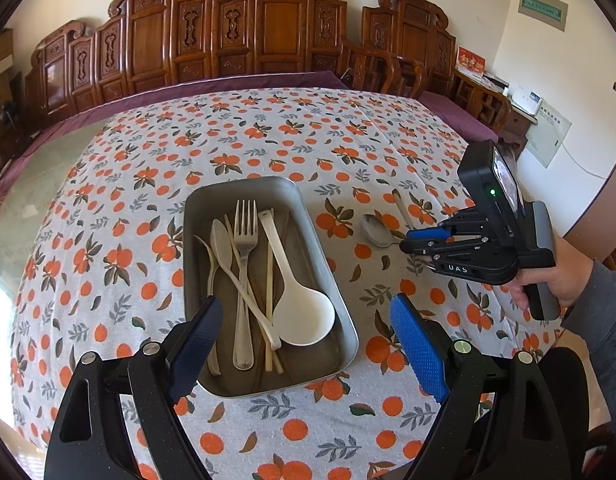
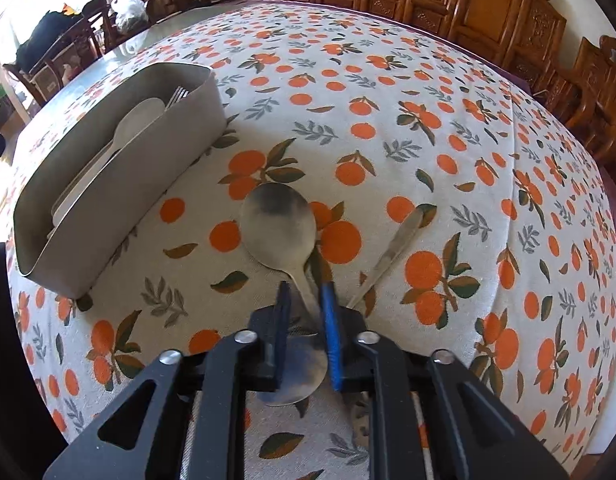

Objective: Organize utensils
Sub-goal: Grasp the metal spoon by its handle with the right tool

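A metal spoon lies on the orange-print tablecloth, bowl pointing away from me. My right gripper has its fingers closed on both sides of the spoon's handle, low at the cloth. From the left wrist view the same right gripper sits at the spoon. A metal tray holds a fork, a white serving spoon and several pale utensils. My left gripper hovers open over the tray's near end, holding nothing.
A slim pale utensil lies on the cloth just right of the spoon. The tray stands to the left of the right gripper. A person's hand holds the right gripper. Carved wooden chairs line the table's far side.
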`<state>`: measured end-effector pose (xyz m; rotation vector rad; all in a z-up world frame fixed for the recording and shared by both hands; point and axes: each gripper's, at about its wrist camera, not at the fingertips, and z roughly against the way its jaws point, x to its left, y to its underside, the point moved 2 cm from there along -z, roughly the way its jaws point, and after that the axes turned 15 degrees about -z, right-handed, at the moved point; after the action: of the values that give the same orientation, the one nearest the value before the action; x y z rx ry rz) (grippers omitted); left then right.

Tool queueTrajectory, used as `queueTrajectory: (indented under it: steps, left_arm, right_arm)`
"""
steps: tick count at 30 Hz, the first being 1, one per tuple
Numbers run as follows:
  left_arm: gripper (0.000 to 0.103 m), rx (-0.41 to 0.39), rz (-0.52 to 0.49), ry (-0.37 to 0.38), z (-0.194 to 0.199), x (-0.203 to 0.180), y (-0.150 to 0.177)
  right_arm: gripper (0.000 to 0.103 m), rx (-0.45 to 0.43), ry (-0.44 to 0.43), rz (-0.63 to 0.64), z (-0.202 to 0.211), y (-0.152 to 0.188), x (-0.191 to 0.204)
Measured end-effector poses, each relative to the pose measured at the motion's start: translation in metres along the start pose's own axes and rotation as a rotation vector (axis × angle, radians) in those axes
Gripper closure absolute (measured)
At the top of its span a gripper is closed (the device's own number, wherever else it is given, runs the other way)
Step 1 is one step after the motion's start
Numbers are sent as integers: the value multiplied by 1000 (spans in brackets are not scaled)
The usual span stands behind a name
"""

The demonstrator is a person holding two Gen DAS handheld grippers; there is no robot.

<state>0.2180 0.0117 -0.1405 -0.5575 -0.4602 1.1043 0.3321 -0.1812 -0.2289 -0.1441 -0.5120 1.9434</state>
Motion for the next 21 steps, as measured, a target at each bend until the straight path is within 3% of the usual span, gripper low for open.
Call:
queueTrajectory:
  steps: [3, 10, 16, 21]
  left_arm:
    - [21, 2, -9, 1, -1, -4, -1]
    - [21, 3, -33, 1, -3, -19, -10]
    - [21, 5, -66, 18, -13, -44, -22]
    - [21, 16, -97, 38, -30, -69, -34]
  right_arm:
    - [96, -9, 5, 15, 0, 1, 5]
    - [96, -72, 12, -20, 19, 2, 4]
    - [96, -126, 23, -85, 56, 11, -23]
    - [96, -140, 53, -155, 75, 42, -53]
